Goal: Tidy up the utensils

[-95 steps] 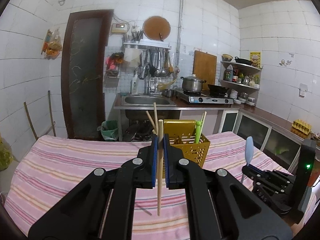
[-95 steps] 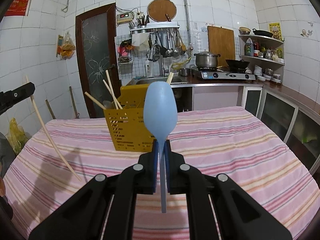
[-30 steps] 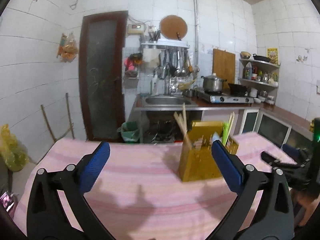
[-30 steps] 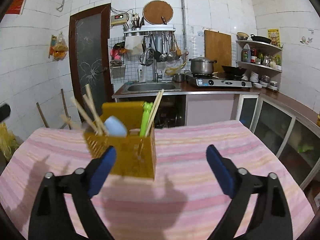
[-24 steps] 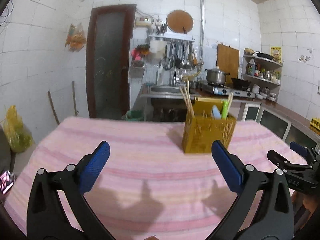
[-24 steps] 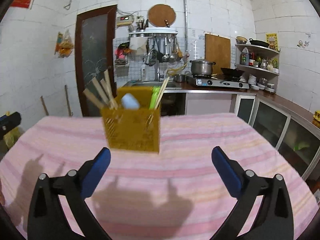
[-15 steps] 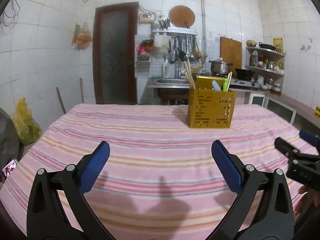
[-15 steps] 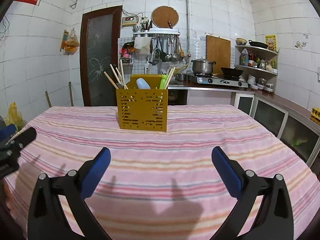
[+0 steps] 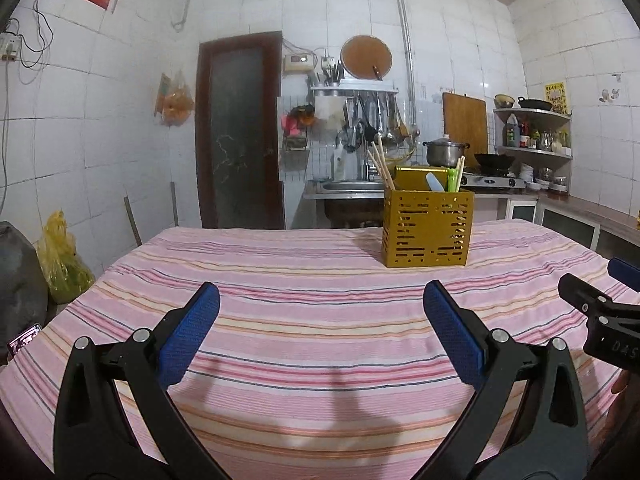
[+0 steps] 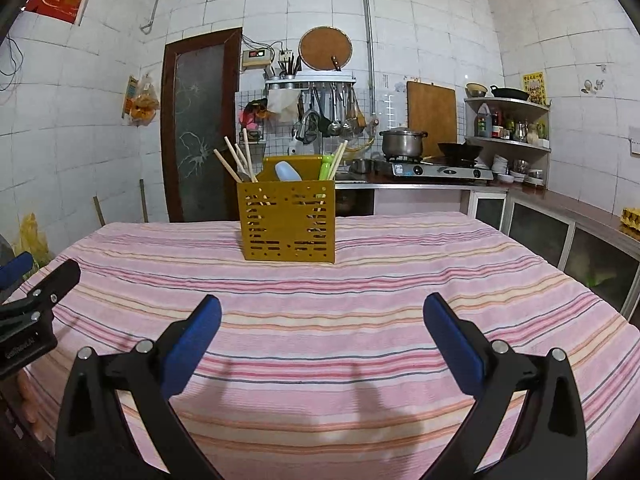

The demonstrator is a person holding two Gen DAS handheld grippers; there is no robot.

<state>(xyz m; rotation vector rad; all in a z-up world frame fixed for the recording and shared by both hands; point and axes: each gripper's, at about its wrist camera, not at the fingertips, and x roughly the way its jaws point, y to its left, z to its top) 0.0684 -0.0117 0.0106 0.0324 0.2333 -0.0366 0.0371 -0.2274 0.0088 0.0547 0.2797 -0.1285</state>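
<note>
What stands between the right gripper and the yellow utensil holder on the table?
Nothing visible does. In the right wrist view, only bare striped tablecloth lies between the open right gripper and the yellow utensil holder. The left gripper sits off at the left edge, out of that path.

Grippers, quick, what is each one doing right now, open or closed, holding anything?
Left gripper: open, holding nothing.
Right gripper: open, holding nothing.
</note>
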